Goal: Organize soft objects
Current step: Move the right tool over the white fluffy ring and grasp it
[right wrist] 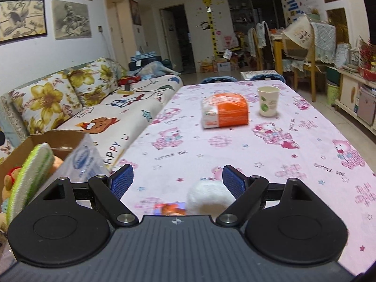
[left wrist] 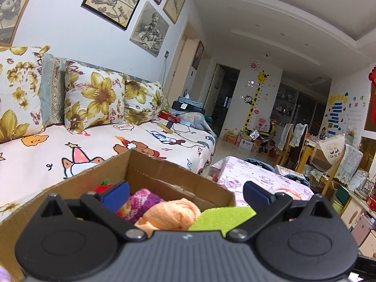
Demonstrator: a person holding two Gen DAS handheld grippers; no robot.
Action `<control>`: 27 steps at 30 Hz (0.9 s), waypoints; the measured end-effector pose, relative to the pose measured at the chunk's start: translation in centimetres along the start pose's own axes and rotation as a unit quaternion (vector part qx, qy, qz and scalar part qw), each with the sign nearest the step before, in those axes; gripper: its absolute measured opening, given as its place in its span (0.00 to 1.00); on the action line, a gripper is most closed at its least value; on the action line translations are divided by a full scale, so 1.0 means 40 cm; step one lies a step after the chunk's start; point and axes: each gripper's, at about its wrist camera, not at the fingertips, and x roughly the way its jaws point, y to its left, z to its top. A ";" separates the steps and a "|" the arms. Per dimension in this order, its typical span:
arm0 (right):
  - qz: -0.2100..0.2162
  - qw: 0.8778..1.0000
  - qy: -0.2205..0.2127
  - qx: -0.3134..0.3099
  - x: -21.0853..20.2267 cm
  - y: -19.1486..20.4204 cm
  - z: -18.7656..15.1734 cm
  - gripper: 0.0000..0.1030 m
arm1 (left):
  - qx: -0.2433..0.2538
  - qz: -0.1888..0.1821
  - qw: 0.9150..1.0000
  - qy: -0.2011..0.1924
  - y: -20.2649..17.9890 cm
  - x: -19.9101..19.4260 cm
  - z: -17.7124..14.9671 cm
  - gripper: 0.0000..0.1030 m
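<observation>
Both the left gripper (left wrist: 185,193) and right gripper (right wrist: 178,180) gape empty; the white fluffy toy (right wrist: 206,196) at lower centre could slip aside if squeezed off-centre.

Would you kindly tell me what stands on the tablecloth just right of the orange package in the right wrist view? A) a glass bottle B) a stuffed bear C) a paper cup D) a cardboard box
C: a white paper cup stands upright beside the orange package.

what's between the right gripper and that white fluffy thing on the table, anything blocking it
Nothing visible. The white fluffy toy lies on the pink tablecloth between the open fingers of the right gripper, close to its right finger. The orange package and paper cup stand farther away.
</observation>
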 end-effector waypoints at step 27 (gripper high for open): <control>-0.046 0.998 0.028 0.036 -0.023 -0.093 -0.052 1.00 | 0.075 -0.060 0.995 -0.020 -0.159 -0.027 -0.040 0.99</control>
